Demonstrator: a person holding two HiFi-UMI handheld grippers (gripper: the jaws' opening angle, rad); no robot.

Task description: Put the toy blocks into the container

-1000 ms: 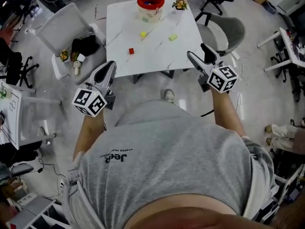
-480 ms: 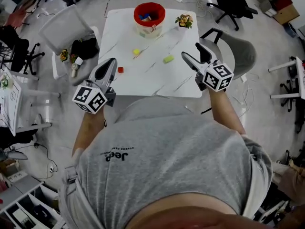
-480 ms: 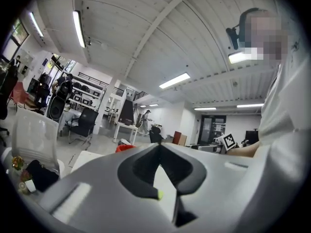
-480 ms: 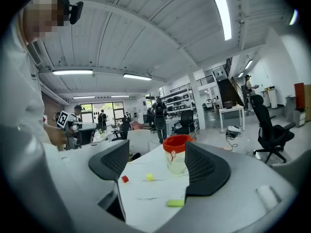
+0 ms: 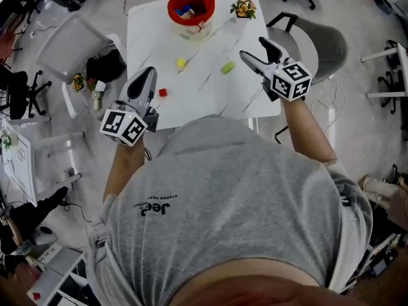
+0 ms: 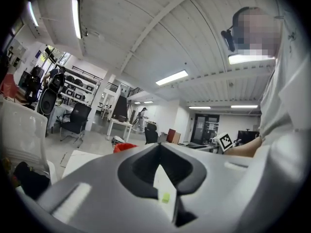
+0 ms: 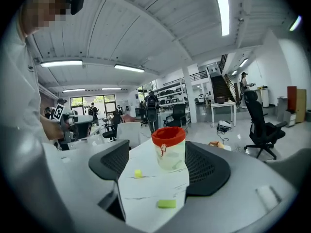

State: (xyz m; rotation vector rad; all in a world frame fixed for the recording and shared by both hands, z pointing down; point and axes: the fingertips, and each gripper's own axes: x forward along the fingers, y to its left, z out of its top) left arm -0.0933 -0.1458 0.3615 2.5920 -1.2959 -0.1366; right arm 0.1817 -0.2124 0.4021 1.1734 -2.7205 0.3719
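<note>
Container [image 5: 191, 8]: red-rimmed, upright at the far edge of the bench [image 5: 204, 104], a few blocks already inside.
Loose blocks: three on the bench; yellow block [image 5: 181, 62] toward the far middle, green block [image 5: 227, 67] to its right, red block [image 5: 162, 92] near and left.
Right claw [image 5: 253, 48]: jaws spread wide, nothing between them; hangs over the right side of the bench, aimed far and left toward the container.
Left claw [image 5: 146, 74]: tips drawn together, holding nothing; sits over the near left edge of the bench.
Key relation: green block lies just left of the right claw's tips and below them; in the right gripper view, sits low and centred in the open gap, with the container straight beyond.
Long axis: runs across the gap, from one jaw toward the other; likely calls for a roll of the wrist or an end-to-end grip.
Nearer hand: right for the green block; left for the red block, just right of its tips; yellow block between the two, somewhat closer to the left.
Step in hand: probably the approach for a pick, no block lifted yet.
</note>
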